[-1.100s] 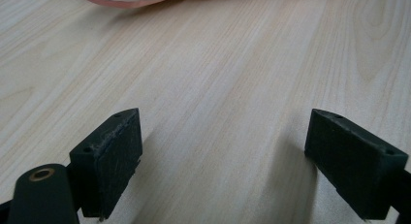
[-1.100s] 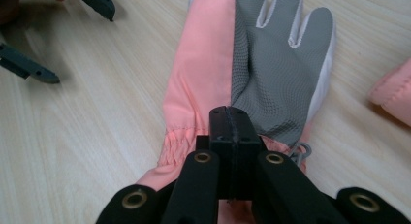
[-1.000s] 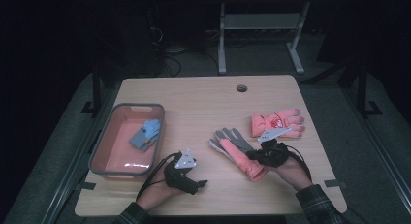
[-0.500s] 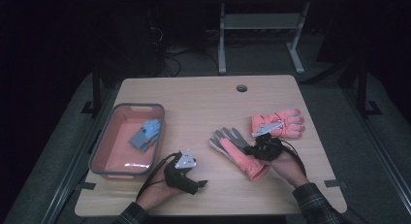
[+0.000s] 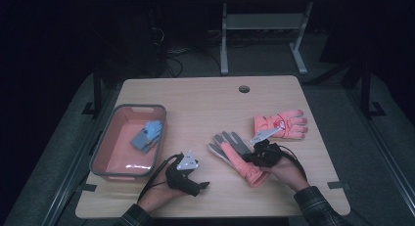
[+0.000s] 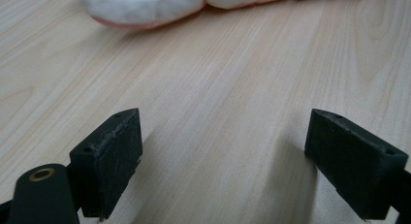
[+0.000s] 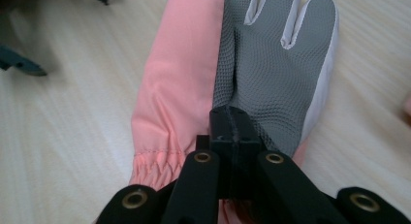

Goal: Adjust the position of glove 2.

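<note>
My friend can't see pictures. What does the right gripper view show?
The right gripper's black tongs are closed together over a glove lying flat on a wooden table. The glove has a grey textured palm and a pink side. The picture does not settle whether they pinch the fabric.

Black left gripper (image 5: 198, 186), grey triangular plate; brass rivets; plaid sleeve (image 5: 313, 206)

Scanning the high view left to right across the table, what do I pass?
Grey bin with the blue glove inside it → left gripper → grey-palmed pink glove → right gripper, shut on that glove → second pink glove.
</note>
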The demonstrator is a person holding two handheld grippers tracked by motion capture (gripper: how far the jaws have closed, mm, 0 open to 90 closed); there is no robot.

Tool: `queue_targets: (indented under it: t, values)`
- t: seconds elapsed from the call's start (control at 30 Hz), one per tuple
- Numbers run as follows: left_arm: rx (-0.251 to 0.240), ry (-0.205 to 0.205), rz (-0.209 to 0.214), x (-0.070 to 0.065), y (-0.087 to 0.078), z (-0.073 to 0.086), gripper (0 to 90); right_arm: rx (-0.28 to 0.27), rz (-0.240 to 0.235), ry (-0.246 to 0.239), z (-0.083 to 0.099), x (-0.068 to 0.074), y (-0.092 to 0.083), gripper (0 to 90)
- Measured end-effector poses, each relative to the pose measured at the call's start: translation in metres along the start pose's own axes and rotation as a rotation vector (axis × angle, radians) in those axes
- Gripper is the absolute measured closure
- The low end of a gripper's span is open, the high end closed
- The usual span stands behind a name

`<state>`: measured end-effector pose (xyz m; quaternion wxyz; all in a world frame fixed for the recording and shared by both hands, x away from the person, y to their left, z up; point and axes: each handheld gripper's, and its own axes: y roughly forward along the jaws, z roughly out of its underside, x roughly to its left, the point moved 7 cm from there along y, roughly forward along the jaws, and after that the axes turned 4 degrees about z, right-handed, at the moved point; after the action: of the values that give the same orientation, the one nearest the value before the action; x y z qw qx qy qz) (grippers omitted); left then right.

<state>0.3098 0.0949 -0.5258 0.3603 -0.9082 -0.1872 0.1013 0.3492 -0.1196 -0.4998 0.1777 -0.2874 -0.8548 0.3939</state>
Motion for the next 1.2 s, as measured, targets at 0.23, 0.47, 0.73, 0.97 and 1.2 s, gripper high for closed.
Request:
queue_targets:
  t: [0.23, 0.47, 0.73, 0.97, 1.2]
  values:
    - [0.0, 0.001, 0.0, 0.0, 0.0, 0.0, 12.6, -0.001, -0.044, -0.041, 0.001, 0.019, 0.002, 89.9]
    - [-0.001, -0.004, 0.002, 0.0, 0.0, 0.0, 12.6, 0.003, -0.075, -0.078, 0.004, 0.035, 0.002, 89.8]
    - [-0.004, -0.008, 0.002, -0.001, 0.0, 0.0, 12.6, 0.018, -0.118, -0.115, 0.005, 0.053, 0.004, 89.9]
    - [-0.002, -0.01, 0.001, -0.001, 0.0, 0.0, 12.6, 0.0, -0.127, -0.133, 0.004, 0.055, 0.0, 89.5]
    - [-0.001, -0.005, -0.002, 0.0, 0.0, 0.0, 12.6, -0.087, -0.104, -0.099, -0.014, 0.043, -0.017, 89.6]
